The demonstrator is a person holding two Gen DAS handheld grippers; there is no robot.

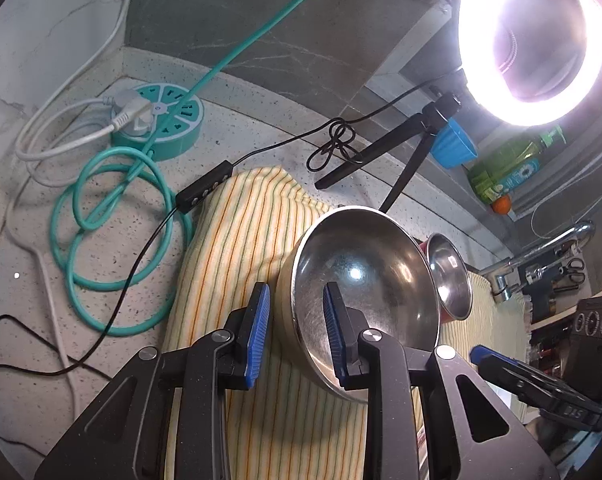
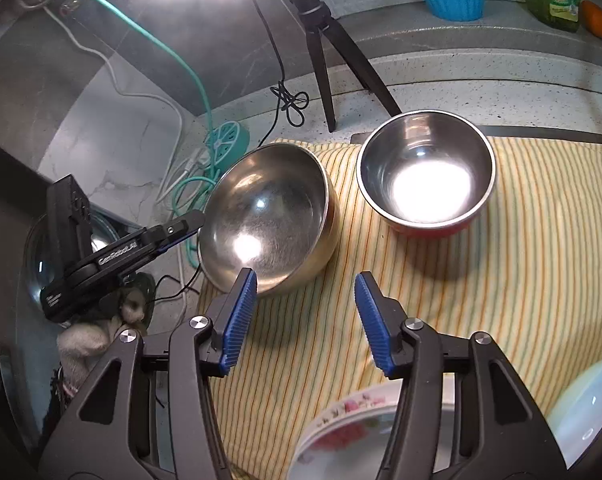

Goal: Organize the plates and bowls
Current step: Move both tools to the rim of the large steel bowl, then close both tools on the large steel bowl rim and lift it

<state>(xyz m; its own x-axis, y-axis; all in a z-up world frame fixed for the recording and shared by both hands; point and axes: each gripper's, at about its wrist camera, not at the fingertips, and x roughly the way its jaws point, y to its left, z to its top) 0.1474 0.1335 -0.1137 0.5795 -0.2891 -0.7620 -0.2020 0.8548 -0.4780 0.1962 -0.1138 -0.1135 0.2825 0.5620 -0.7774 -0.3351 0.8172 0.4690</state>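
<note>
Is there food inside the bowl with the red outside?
No, the red bowl holds nothing; only bright light reflects off its shiny steel inside.

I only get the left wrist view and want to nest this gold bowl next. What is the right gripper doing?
Observer: The right gripper has its jaws open with nothing between them, above the striped cloth.
Operator: Any dishes that I can't see?
Observer: Yes, a floral plate sits nearest the right wrist camera, partly hidden behind that gripper's body.
Operator: I see the red bowl only at a slant. Is it free?
Observer: The red bowl stands upright on the cloth and is empty inside.
</note>
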